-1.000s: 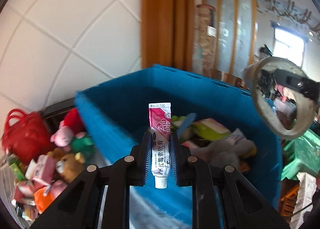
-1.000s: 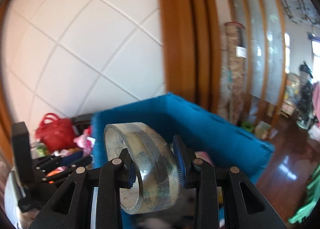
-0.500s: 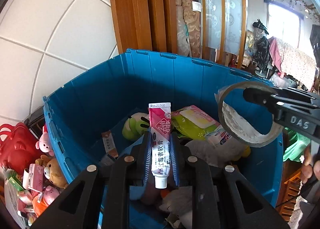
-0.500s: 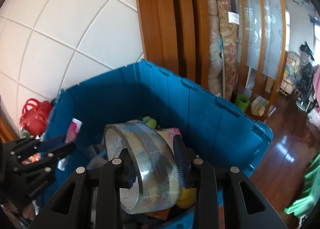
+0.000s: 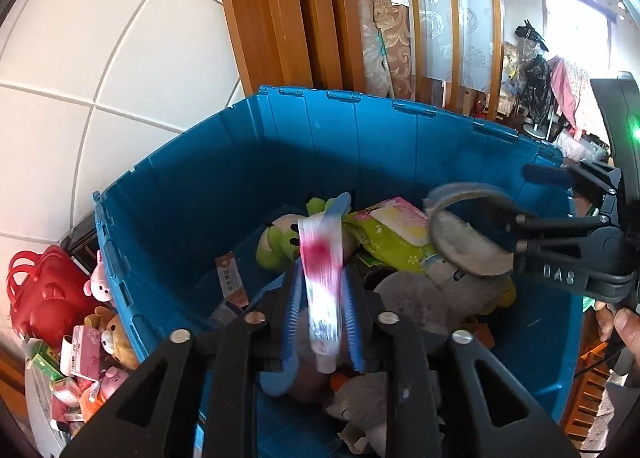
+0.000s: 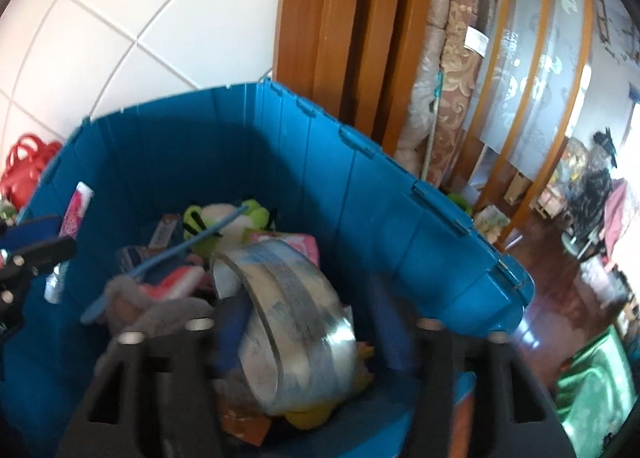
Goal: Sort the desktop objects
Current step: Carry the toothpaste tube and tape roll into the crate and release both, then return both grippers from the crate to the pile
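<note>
Both grippers hang over the open blue bin (image 5: 208,161), which also shows in the right wrist view (image 6: 400,225). My left gripper (image 5: 322,322) has its jaws apart, and the pink-and-white ointment tube (image 5: 322,278) is blurred and tilted between them, slipping free. My right gripper (image 6: 308,322) has opened wide; the clear tape roll (image 6: 296,322) sits loose and tilted between its fingers. In the left wrist view the right gripper (image 5: 516,209) appears at right with the tape roll (image 5: 464,246) beside it. The tube also shows at the left of the right wrist view (image 6: 76,209).
The bin holds a green plush toy (image 5: 280,238), a green wipes pack (image 5: 392,242), a grey plush (image 5: 424,298) and a blue toothbrush (image 6: 168,258). Left of the bin lie a red bag (image 5: 40,294) and several small toys (image 5: 92,346). A white tiled wall and wooden door frame stand behind.
Both grippers have moved lower over the bin. Both have opened: the tube and the tape roll, held tight before, are now loose and blurred between the fingers.
</note>
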A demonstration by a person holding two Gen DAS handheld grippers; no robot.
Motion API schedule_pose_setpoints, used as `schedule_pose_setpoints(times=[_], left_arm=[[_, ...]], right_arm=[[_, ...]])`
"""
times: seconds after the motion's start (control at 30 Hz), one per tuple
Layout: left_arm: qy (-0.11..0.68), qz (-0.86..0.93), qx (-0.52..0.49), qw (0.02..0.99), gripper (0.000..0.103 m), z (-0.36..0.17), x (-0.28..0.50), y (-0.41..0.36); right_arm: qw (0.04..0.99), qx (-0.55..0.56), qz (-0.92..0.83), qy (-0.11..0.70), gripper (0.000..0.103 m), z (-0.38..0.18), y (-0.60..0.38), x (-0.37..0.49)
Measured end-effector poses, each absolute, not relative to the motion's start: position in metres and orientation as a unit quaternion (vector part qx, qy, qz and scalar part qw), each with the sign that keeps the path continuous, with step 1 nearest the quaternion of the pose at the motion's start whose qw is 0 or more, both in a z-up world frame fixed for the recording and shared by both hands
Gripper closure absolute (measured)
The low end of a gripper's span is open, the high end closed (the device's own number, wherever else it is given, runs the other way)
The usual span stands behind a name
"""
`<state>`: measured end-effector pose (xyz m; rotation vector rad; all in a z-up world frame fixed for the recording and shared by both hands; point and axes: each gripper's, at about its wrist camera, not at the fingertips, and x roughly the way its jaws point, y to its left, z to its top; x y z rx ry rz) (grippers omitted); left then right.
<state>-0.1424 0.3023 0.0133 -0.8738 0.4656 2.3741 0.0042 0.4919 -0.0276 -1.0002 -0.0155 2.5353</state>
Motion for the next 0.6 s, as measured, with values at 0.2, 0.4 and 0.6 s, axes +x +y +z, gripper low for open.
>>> schedule_pose_setpoints(times=[0.2,0.4,0.6], left_arm=[[0.172,0.895,-0.305,0.276,0.031,0.019,-0.135,0.299],[0.166,0.901,-0.295,0.272,0.030,0.019,-0.130,0.294],[0.129,0.916,-0.280,0.256,0.030,0.026,-0.122,0.264]], right_arm=[[0.205,-0.362,0.908,-0.041,0.000,-0.027,0.484,0.006],[0.206,-0.371,0.904,-0.059,0.000,-0.029,0.477,0.009],[0.198,-0.357,0.911,-0.052,0.000,-0.022,0.460,0.024]])
